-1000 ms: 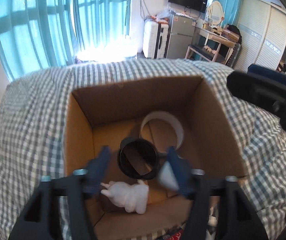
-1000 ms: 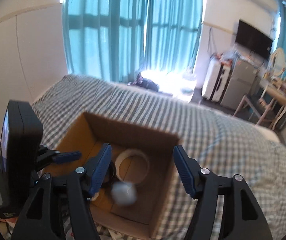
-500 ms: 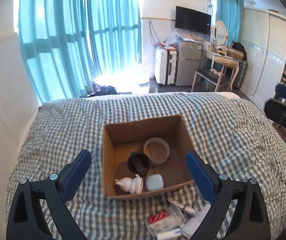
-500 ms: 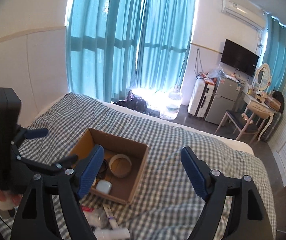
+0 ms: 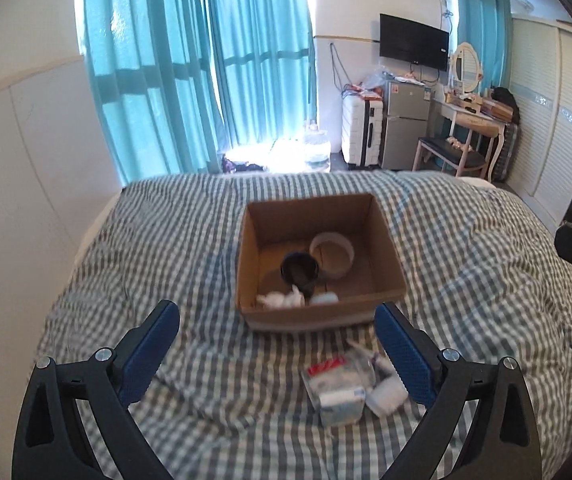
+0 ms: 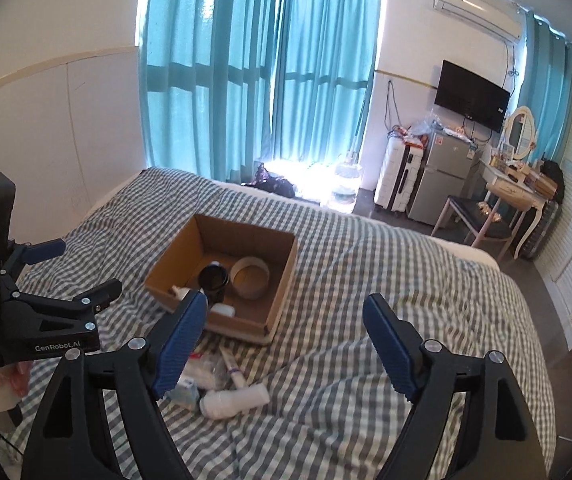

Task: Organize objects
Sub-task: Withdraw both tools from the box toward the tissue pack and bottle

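Holding four items: cardboard box (image 5: pixel 385 256), both tools agape.

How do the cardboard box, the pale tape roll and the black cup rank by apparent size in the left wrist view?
1. cardboard box, clearly largest
2. tape roll
3. black cup, slightly smaller than the roll; the gap is small.

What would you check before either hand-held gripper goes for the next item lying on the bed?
1. Left hand-held gripper open and holding nothing: ok.
2. Right hand-held gripper open and holding nothing: ok.
3. Cardboard box upright, its top open: ok.
4. Room left in the box beside the tape roll and black cup: ok, bare floor shows.
5. Loose items in reach in front of the box, such as the white bottle: ok.
6. What the clear packet holds: cannot tell, blurred.
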`<state>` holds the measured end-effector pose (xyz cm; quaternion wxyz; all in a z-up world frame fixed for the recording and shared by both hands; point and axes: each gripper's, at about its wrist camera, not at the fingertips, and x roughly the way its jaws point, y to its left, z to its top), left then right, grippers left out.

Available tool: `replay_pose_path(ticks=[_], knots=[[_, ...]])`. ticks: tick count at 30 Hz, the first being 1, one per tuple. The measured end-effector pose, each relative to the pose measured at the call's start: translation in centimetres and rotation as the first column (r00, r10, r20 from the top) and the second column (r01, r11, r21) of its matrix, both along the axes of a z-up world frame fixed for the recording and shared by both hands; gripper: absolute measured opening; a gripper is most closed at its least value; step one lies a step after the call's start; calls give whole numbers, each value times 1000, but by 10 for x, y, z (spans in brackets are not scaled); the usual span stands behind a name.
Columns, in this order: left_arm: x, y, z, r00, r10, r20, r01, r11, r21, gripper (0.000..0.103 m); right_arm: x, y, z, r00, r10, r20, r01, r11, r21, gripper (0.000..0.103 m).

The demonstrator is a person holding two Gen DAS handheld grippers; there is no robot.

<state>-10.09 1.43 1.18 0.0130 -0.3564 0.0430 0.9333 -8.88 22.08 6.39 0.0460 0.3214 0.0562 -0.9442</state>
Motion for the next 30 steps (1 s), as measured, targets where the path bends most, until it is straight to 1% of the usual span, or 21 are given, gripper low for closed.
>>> replay_pose_path(ticks=[3, 4, 6, 7, 9, 12, 13, 14, 17, 21, 24, 27, 30], knots=[[13, 1, -24, 1000, 18, 18, -18, 1000, 12, 101, 6, -4, -27, 999, 2, 38, -2, 1000, -6, 81], [16, 1, -36, 999, 27, 27, -27, 1000, 8, 101, 7, -6, -40, 998, 9, 56, -9, 1000, -12, 81], [20, 2, -55, 999, 40, 35, -40, 999, -8, 101, 7, -8, -60, 996, 28, 83, -26, 999, -21, 81], [20, 3, -68, 998, 52, 38, -51, 998, -27, 101, 7, -9, -70, 995, 29, 96, -27, 999, -26, 81], [19, 4, -87, 996, 54, 66, -51, 998, -39, 101, 3, -11, -97, 990, 21, 142, -16, 999, -30, 81], [17, 2, -114, 993, 55, 107, -55, 998, 2, 101, -9, -11, -131, 978, 7, 210, 2, 999, -43, 81], [16, 2, -123, 991, 53, 119, -56, 998, 18, 101, -10, -10, -138, 975, 4, 220, 6, 999, -47, 81], [16, 3, -129, 991, 54, 126, -58, 998, 25, 101, -14, -10, -148, 973, -4, 232, 16, 999, -50, 81], [13, 9, -145, 988, 47, 145, -51, 998, 27, 101, -21, -9, -166, 969, -30, 247, 41, 998, -41, 81], [5, 19, -164, 984, 16, 180, -21, 999, 28, 101, -26, 1, -199, 953, -54, 298, 79, 994, -75, 81], [0, 23, -174, 981, 3, 194, -9, 999, 30, 101, -29, 12, -213, 939, -71, 336, 117, 986, -119, 81], [-5, 29, -182, 978, -18, 210, 10, 999, 39, 101, -31, 19, -216, 937, -73, 343, 134, 978, -159, 81], [-11, 35, -188, 973, -44, 225, 35, 999, 41, 100, -32, 18, -217, 937, -79, 342, 138, 979, -149, 81]])
